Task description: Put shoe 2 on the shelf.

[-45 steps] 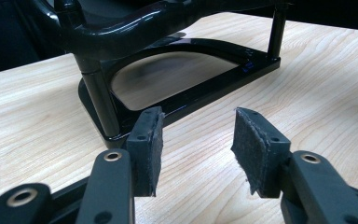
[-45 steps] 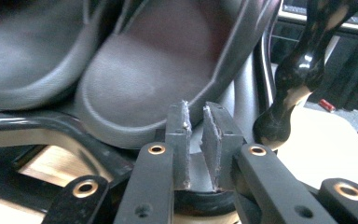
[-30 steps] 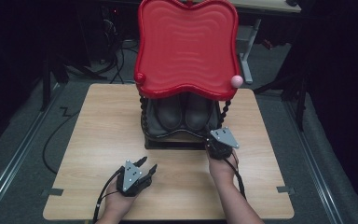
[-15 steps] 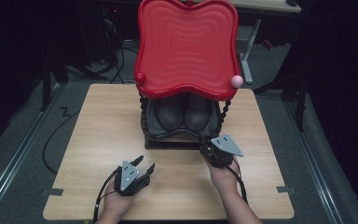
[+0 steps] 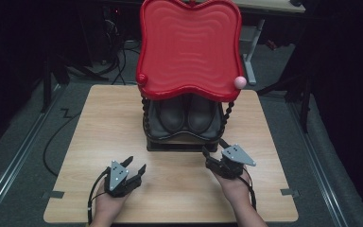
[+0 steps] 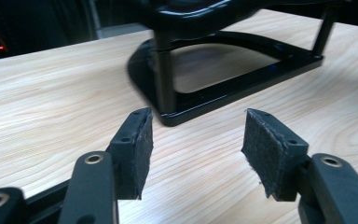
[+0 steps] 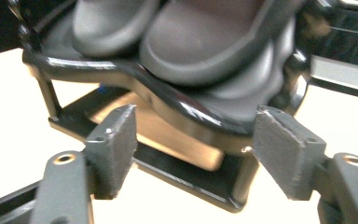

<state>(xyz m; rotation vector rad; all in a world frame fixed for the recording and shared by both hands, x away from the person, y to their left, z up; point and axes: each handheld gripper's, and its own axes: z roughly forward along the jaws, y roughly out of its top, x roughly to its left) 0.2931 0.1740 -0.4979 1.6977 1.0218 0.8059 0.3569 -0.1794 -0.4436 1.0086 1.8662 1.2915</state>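
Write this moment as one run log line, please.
left gripper: open, empty | right gripper: open, near rack | shoes: on rack, under red tray

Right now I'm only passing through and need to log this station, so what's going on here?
A person sits at a wooden table with a two-jaw gripper in each hand. A black rack with a red tray top stands mid-table, holding a pair of dark shoes on its lower shelf. The right gripper is open, close to the rack's front, aimed at the shoes. The left gripper is open and empty above the tabletop. Nothing is gripped.
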